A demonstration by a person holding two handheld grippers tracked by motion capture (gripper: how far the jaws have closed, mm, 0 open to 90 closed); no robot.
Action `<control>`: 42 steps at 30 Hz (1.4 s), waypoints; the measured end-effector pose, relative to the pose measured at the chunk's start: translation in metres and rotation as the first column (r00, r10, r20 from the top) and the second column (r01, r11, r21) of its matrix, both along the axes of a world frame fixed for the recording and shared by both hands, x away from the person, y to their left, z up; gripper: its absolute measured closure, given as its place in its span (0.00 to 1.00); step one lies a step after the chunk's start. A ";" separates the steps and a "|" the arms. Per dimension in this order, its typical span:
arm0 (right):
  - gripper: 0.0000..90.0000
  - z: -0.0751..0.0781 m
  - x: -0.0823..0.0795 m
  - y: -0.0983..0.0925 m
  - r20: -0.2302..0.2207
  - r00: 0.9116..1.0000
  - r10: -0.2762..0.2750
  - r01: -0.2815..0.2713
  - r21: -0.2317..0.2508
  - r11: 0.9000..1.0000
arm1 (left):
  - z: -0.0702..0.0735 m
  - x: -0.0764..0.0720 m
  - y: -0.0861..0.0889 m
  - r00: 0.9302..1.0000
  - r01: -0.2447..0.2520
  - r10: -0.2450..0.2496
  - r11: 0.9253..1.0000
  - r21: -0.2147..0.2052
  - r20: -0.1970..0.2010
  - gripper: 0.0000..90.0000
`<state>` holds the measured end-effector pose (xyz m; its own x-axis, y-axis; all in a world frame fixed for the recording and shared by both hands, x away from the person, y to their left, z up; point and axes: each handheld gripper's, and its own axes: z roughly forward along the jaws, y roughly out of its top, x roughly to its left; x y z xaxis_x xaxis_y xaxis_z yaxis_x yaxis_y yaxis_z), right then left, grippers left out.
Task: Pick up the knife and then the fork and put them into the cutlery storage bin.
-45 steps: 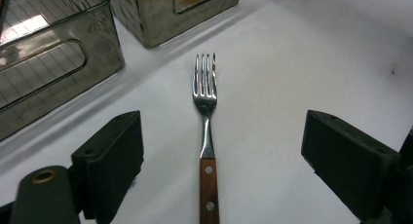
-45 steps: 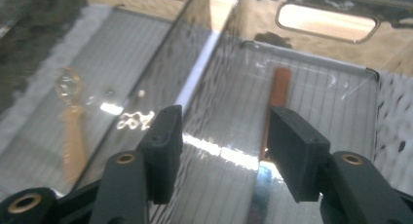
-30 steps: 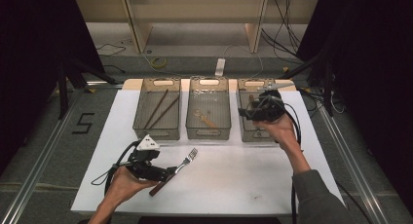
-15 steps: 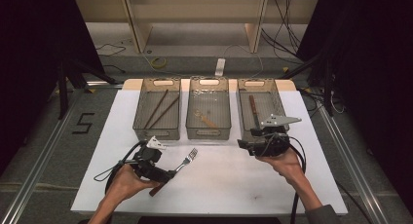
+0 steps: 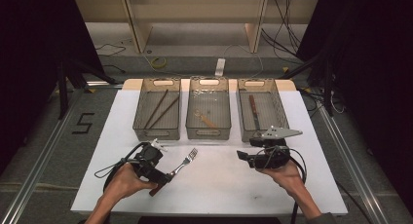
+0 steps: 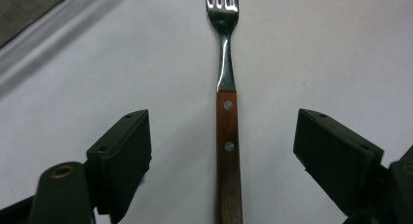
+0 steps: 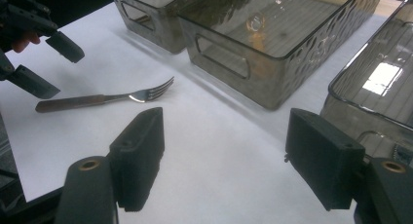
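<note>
We hold the left gripper (image 5: 168,177) low over the white counter (image 5: 219,185), its jaws apart on either side of the fork (image 5: 184,162). They have just been closing a little, yet the pads (image 6: 122,156) stand clear of the wooden handle, which lies flat on the counter between them. The tines point away from us toward the middle bin (image 5: 209,114). Our right gripper (image 5: 242,157) hovers above the counter just in front of the right bin (image 5: 260,114), jaws spread wide with nothing between them, aimed toward the fork. From its own view we see the fork (image 7: 104,99) lying well apart from its pads (image 7: 139,153).
</note>
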<state>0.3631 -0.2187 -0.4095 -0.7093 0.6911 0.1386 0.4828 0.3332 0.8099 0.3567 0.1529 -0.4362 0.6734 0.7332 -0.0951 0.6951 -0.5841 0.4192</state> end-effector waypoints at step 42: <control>0.33 -0.015 -0.031 0.013 -0.021 0.996 0.090 -0.090 0.017 0.996 | -0.022 -0.004 -0.010 0.983 0.138 -0.116 0.979 0.148 -0.142 0.71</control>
<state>0.3316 -0.2062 -0.4245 -0.7651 0.6222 0.1657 0.4694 0.3628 0.8050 0.3524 0.1425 -0.4579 0.7511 0.6553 -0.0799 0.6541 -0.7223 0.2247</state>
